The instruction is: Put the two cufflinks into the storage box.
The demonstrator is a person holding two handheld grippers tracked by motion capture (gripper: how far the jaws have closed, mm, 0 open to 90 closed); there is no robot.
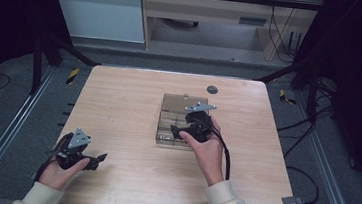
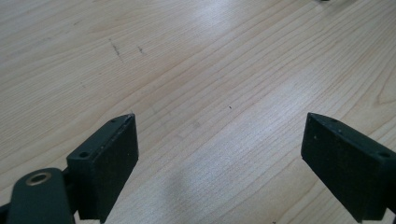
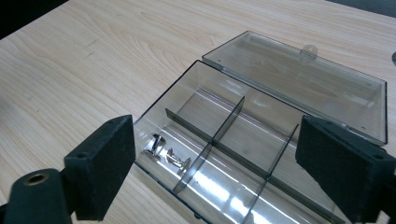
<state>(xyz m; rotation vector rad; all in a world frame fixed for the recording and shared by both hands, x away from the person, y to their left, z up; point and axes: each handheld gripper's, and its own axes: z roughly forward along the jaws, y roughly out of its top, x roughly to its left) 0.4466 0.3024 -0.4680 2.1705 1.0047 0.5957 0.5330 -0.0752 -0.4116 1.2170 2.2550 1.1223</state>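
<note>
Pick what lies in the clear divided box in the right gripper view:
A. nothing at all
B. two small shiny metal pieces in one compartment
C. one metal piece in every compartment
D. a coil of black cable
B: two small shiny metal pieces lie side by side in one compartment of the clear box, whose lid is folded open; the other compartments look empty.

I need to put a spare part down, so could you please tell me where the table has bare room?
The table is bare wood on its whole left half, between the left gripper and the clear box. The near edge between the two hands is also free, as is the strip right of the box. It is crowded mid-table, where the right gripper hangs over the open box.
</note>
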